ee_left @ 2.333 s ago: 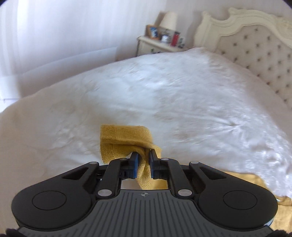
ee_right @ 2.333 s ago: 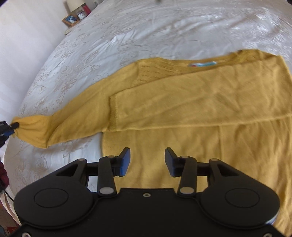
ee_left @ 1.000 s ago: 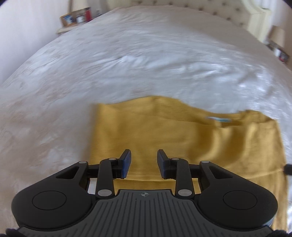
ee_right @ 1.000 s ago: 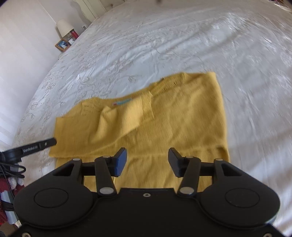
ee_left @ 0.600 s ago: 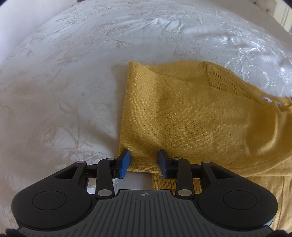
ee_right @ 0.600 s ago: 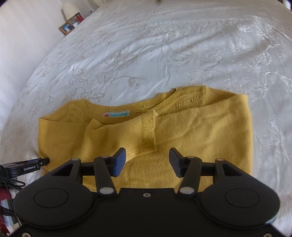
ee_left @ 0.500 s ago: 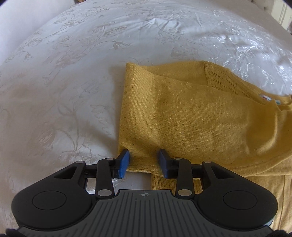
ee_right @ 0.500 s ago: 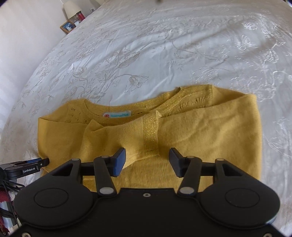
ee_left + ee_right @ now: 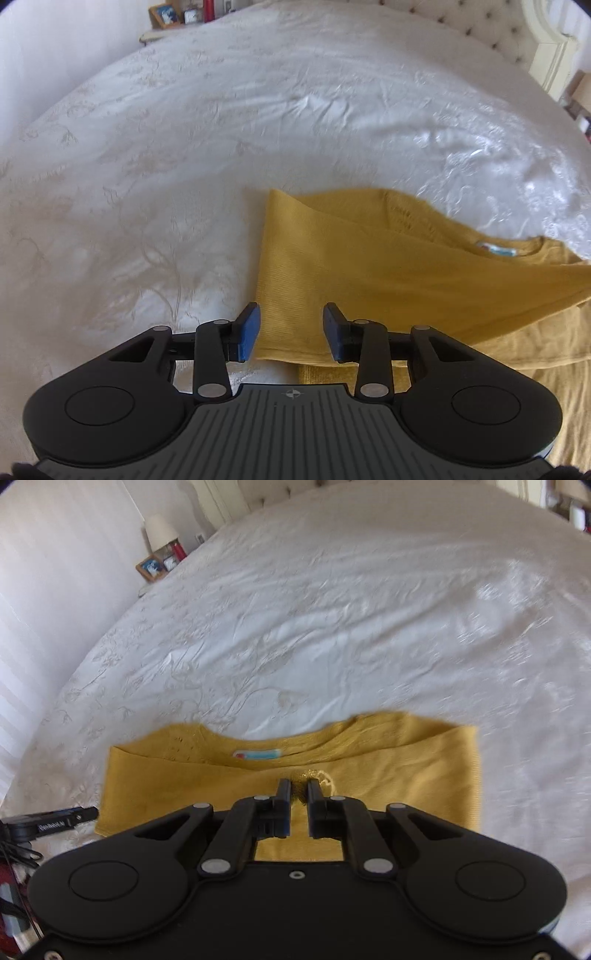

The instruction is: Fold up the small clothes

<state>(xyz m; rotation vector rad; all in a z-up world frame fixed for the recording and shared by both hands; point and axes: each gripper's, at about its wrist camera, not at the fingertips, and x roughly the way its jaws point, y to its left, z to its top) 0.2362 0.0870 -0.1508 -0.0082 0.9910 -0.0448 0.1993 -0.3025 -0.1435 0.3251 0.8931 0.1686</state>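
A mustard-yellow knit sweater lies flat on the white bedspread, both sleeves folded across its chest. It also shows in the right wrist view, with a blue neck label. My left gripper is open and empty, its fingers over the folded sleeve's lower left edge. My right gripper is shut on the sleeve cuff at the middle of the sweater.
The bedspread also fills the right wrist view. A nightstand with a picture frame and lamp stands at the far left. A tufted headboard is at the far end. The left gripper's tip shows at the sweater's left side.
My right gripper has closed on the sleeve cuff and both views have tilted up from the sweater. My left gripper stays open at the sweater's left edge.
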